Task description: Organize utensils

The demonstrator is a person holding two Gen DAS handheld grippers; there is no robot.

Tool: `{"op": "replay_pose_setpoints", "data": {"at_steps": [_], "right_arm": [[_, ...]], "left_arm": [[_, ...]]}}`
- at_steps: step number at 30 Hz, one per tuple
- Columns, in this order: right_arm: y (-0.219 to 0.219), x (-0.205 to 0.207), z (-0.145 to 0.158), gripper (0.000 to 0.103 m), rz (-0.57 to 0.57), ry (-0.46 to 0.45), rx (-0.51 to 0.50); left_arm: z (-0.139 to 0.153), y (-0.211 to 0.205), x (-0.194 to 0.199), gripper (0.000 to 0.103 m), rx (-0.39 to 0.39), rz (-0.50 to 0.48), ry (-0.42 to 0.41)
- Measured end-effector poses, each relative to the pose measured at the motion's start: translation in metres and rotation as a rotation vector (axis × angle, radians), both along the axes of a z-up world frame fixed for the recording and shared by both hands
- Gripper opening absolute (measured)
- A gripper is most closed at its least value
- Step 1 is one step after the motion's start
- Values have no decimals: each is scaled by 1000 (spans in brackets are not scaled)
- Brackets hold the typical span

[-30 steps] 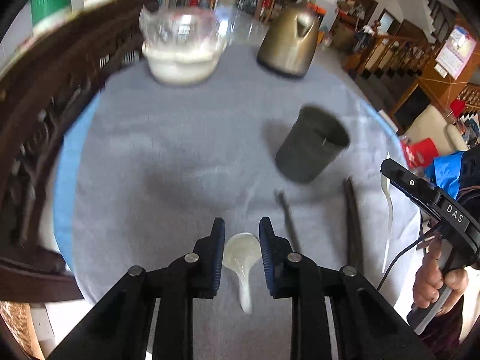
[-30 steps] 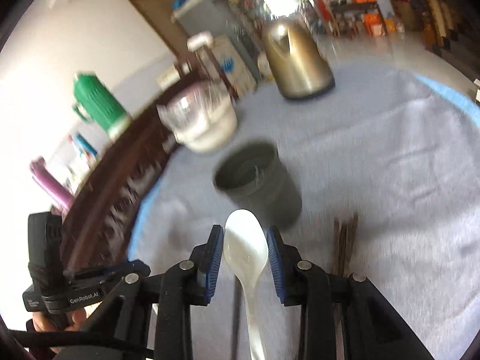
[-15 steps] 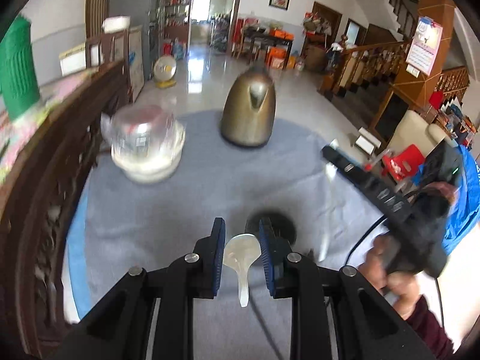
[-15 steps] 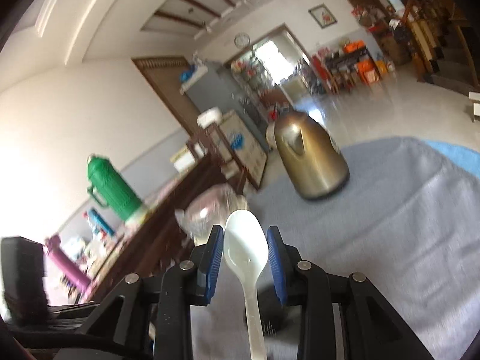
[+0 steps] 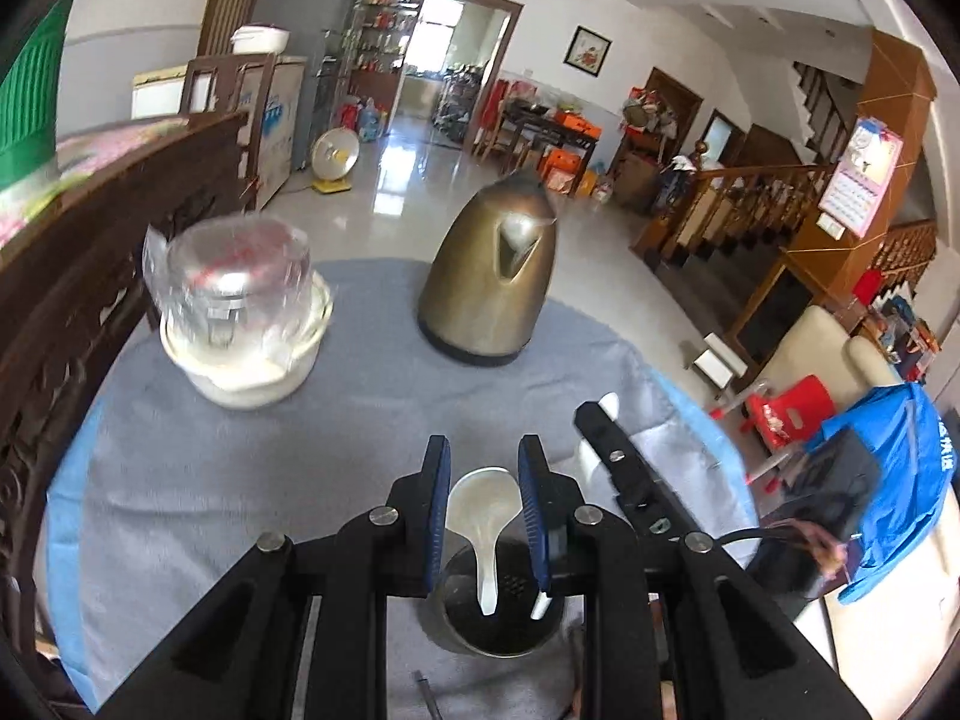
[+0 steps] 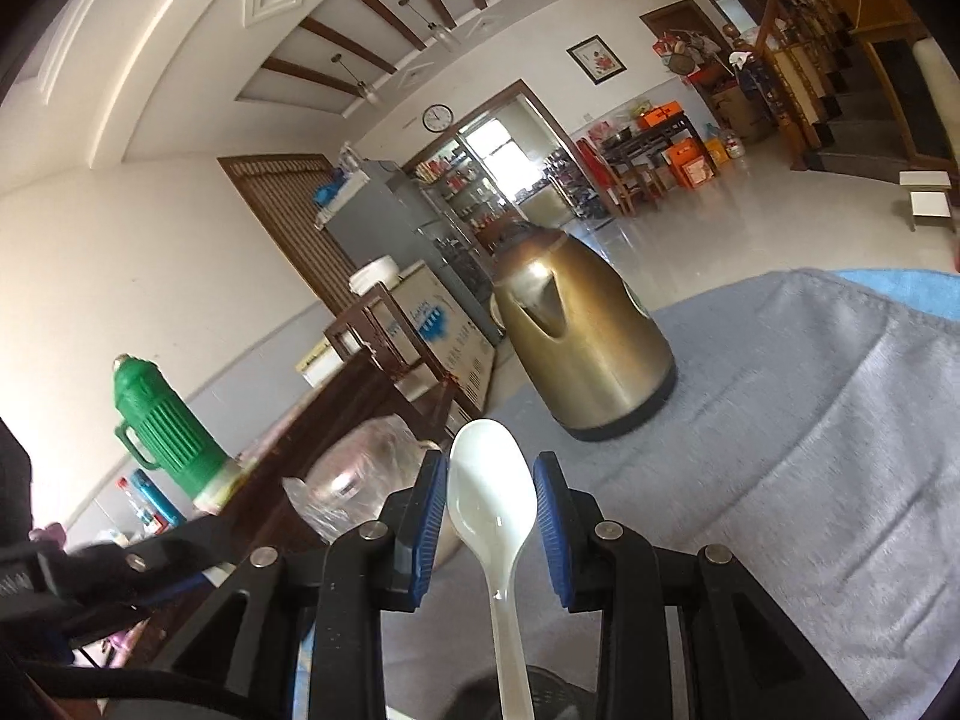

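My left gripper (image 5: 485, 513) is shut on a white spoon (image 5: 483, 519), bowl up, its handle hanging down into the dark utensil holder (image 5: 501, 630) right below. My right gripper (image 6: 491, 507) is shut on a second white spoon (image 6: 493, 498), bowl up, its handle pointing down toward the holder's rim (image 6: 540, 693) at the frame's bottom. In the left wrist view the right gripper's arm (image 5: 624, 468) stands close to the right of the left one, with its spoon's handle tip (image 5: 540, 606) inside the holder.
A gold kettle (image 5: 489, 276) stands at the back of the round grey-clothed table (image 5: 240, 456). A plastic-wrapped white bowl (image 5: 240, 324) is at the back left. A dark carved wooden rail (image 5: 78, 276) runs along the left. A chopstick end (image 5: 429, 696) lies near the holder.
Both grippers have risen from the table with their spoons, tilted upright, and come together over the utensil holder. The spoon handles now point down into it.
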State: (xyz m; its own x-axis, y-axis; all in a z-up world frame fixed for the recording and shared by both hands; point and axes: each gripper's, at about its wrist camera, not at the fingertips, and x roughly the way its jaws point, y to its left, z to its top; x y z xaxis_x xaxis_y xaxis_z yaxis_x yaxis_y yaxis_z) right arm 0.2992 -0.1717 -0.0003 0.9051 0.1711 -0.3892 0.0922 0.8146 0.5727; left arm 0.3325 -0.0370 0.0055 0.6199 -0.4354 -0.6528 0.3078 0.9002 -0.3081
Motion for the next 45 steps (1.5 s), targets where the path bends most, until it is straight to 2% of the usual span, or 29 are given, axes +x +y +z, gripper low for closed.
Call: {"op": "replay_pose_setpoints", "data": {"at_steps": [3, 10, 11, 13, 20, 25, 30, 34, 40, 45], "right_arm": [[3, -4, -7, 32, 0, 5, -30], [3, -27, -22, 33, 41, 40, -64], [2, -32, -23, 33, 48, 48, -63], [2, -39, -23, 33, 61, 60, -49], [-8, -75, -15, 35, 95, 70, -6], [-32, -121, -15, 35, 57, 53, 9], [-61, -168, -30, 35, 36, 88, -7], [-85, -197, -56, 35, -3, 139, 8], [-98, -208, -89, 37, -37, 161, 76], [-87, -204, -100, 37, 21, 196, 87]], "left_arm": [[-16, 1, -1, 24, 15, 1, 23], [-23, 14, -18, 25, 8, -3, 46], [-24, 17, -23, 27, 6, 0, 46], [-23, 24, -31, 35, -5, 6, 49], [-24, 49, -78, 41, 15, 38, 10], [-45, 62, -113, 45, 67, 72, 10], [-78, 65, -139, 45, 117, 88, 34], [-99, 60, -156, 45, 115, 91, 70], [-118, 45, -174, 45, 136, 75, 84], [-123, 32, -184, 50, 169, 52, 77]]}}
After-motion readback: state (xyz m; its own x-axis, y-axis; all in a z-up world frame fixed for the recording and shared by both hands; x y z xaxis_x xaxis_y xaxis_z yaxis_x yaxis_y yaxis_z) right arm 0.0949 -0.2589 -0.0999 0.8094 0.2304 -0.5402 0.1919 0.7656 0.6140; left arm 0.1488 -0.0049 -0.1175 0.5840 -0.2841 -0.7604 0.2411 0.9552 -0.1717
